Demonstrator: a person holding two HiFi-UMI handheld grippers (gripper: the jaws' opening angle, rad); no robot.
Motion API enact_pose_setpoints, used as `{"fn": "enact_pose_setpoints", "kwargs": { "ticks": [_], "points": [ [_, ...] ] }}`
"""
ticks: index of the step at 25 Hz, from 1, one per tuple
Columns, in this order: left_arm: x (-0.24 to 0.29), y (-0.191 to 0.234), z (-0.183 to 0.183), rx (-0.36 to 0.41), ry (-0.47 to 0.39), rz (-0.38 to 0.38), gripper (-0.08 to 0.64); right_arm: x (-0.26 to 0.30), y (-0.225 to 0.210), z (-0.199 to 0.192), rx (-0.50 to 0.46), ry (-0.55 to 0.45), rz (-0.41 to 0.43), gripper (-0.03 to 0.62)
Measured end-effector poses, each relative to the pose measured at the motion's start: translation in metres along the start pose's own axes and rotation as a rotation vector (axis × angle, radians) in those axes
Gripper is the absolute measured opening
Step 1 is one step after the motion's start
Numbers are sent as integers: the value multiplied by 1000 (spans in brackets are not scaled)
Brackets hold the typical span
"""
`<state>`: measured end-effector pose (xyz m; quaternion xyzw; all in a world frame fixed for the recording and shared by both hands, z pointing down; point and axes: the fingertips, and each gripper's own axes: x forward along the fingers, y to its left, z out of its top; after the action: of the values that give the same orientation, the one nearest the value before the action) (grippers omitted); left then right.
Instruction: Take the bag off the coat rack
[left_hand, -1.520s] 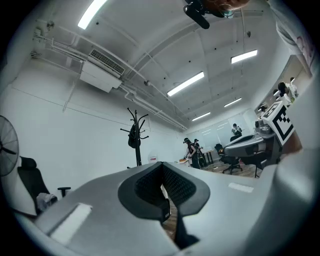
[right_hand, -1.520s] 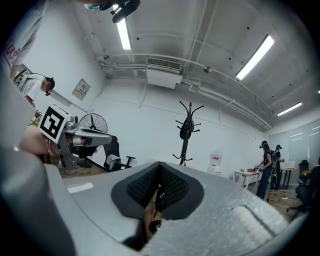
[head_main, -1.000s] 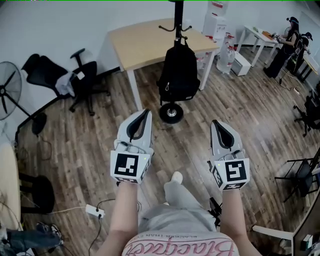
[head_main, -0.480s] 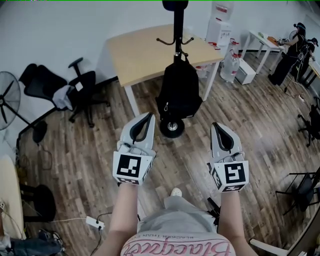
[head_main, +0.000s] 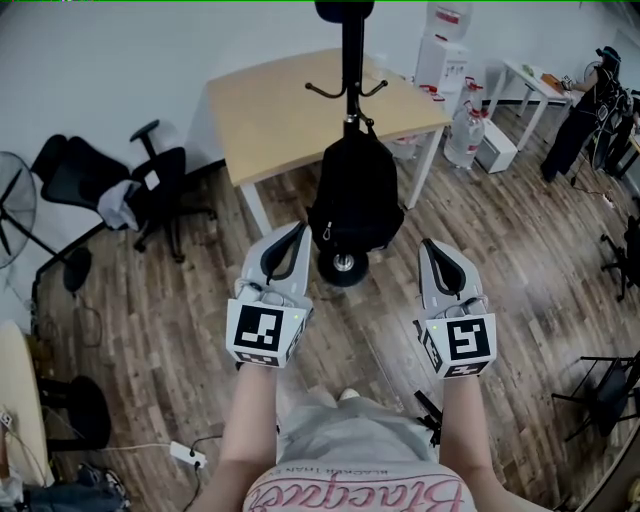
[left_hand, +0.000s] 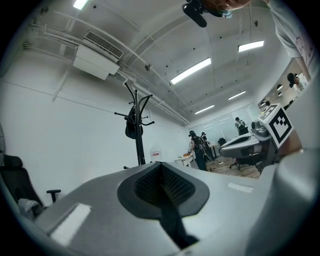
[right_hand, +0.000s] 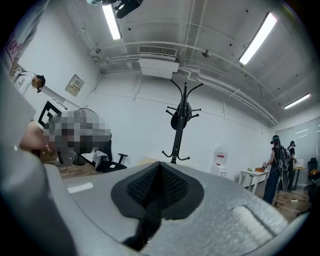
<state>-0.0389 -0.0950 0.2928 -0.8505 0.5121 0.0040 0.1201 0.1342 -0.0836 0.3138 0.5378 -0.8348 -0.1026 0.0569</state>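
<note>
Black bag (head_main: 355, 200) hangs on the coat rack (head_main: 352, 60) ahead, untouched. Left gripper (head_main: 296, 226) and right gripper (head_main: 431, 244): jaws together, nothing between. Risk: closed jaws cannot catch the strap, and dragging a hooked strap sideways could tip the rack.

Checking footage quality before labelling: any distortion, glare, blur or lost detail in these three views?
Head view: evenly lit and sharp; wide lens bows the floor planks, and the black bag on the coat rack shows little detail. Left gripper view: round fisheye frame, dark corners, ceiling lights blown out. Right gripper view: same fisheye and dark corners.
</note>
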Motion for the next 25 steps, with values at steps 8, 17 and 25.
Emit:
{"fn": "enact_pose_setpoints", "kwargs": {
  "ticks": [8,17,25],
  "points": [
    [30,12,-18,-23,29,-3,2,31,-13,-13,16,19,10,3],
    [94,40,-34,-54,14,-41,26,92,-39,-21,106,15,17,34],
    [158,66,-45,-95,1,-75,242,153,-64,-30,133,36,56,232]
  ]
}}
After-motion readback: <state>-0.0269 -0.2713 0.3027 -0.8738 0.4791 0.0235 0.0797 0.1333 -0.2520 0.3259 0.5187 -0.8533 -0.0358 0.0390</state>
